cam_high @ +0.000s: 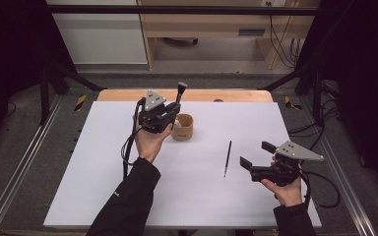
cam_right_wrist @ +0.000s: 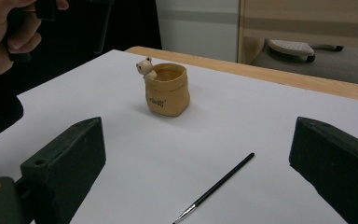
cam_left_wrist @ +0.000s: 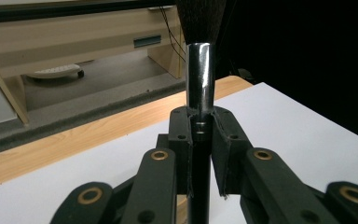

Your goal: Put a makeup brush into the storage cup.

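Observation:
My left gripper is shut on a thick makeup brush with a black handle, chrome ferrule and dark bristles, held upright above the table left of a small tan pot. The pot has a little bear figure on its rim. A thin black brush lies on the white sheet right of the pot, and in the right gripper view this thin brush is between the wide-apart jaws. My right gripper is open near the table's right front, with nothing held.
A white sheet covers the table, with a wooden edge at the back. Black frame posts stand at both sides, with cables on the right. Wooden furniture stands beyond the table.

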`<state>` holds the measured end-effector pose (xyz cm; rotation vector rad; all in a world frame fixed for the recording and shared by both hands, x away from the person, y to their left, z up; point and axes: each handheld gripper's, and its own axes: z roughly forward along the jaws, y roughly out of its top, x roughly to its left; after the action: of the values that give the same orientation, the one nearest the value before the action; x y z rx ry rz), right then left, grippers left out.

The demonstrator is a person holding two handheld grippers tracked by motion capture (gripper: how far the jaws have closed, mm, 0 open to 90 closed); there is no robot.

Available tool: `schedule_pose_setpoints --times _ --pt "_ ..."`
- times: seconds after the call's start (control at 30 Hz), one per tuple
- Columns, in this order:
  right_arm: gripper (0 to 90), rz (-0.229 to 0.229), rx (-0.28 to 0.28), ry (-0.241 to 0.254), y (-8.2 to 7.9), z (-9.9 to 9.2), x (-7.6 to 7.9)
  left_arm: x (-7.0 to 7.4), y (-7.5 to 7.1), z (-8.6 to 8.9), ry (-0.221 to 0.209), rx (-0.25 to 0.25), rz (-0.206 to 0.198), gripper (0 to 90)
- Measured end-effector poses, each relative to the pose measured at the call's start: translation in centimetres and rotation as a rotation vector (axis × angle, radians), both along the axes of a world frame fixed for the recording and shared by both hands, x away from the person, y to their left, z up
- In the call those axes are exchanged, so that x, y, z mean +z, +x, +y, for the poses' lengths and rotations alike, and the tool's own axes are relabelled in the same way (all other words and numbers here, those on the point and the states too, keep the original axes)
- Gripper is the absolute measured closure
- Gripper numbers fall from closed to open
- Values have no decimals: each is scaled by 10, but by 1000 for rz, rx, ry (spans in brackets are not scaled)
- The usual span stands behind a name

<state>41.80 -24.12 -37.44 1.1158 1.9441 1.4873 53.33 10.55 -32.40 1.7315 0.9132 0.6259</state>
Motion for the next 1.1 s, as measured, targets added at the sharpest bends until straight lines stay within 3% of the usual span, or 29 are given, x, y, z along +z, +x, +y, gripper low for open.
schedule_pose_setpoints --times 0.77,0.83,0.9,1.1 --pt "41 -2 -1 6 0 -4 0 -8 36 -24 1 24 -24 788" --pt "41 -1 -4 10 0 -5 0 -10 42 -25 9 16 -42 788" --pt "41 -1 -5 13 0 -5 0 -12 43 -28 0 26 -21 788" --pt "41 -3 -3 11 0 -4 0 -16 49 -34 4 28 -23 788"
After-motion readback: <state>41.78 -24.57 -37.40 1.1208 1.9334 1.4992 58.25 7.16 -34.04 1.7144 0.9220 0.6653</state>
